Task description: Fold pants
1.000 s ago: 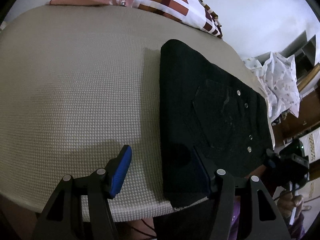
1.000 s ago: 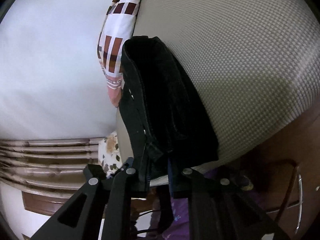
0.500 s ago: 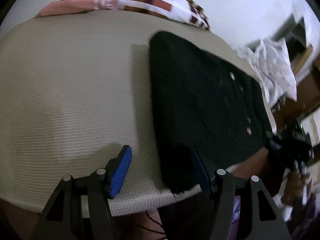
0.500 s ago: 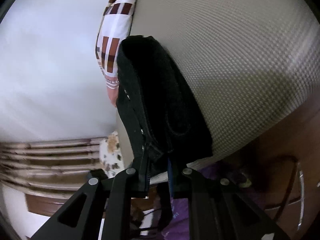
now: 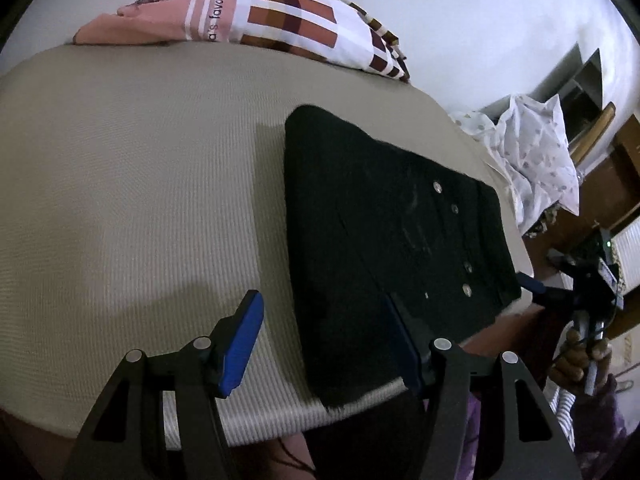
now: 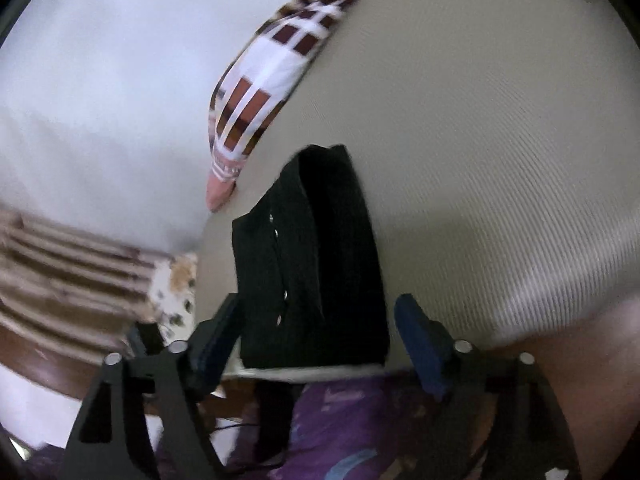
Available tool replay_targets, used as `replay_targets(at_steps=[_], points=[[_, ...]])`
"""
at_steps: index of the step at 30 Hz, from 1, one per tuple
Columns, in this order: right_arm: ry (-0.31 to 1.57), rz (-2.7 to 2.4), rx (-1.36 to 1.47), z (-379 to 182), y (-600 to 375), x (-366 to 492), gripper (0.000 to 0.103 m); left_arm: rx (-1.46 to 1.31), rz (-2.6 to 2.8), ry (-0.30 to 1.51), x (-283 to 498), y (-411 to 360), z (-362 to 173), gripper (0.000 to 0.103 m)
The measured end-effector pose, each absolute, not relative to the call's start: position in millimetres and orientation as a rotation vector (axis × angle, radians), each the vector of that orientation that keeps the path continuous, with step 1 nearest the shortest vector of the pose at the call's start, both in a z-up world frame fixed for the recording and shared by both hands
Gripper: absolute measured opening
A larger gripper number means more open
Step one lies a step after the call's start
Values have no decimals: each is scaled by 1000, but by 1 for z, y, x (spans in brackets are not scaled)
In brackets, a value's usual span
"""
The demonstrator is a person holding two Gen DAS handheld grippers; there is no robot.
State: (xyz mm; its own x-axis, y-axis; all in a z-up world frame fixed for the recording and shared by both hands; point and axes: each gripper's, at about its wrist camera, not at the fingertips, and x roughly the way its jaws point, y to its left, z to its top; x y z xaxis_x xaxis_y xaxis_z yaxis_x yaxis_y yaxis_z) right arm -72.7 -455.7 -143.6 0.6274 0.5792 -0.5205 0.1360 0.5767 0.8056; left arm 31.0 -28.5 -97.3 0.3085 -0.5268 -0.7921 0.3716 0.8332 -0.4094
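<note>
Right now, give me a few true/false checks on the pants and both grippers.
1. The pants lie folded on the beige bed. True.
2. The right gripper is clamped on the pants. False: its jaws are opening, pads clear of the cloth on either side.
3. The left gripper holds the pants. False: it is open above the bed, nothing between its pads.
4. A checked pillow lies at the far edge of the bed. True.
5. The pants are red. False: they are black, with small metal studs.
</note>
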Motion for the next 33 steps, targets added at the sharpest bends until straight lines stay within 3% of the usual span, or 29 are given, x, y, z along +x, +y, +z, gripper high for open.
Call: replay_targets(at_steps=[9,26,33], points=[[966,352,791,-163,-425,-4,78,-97,-642,1192,66,-53,-121,62],[939,456,796,-180,-433,7,75,125,-663,1122,80,-101,-130,62],[957,507,790,-179,-432,8,87,182,-647,1106,78,-108,-129,64]])
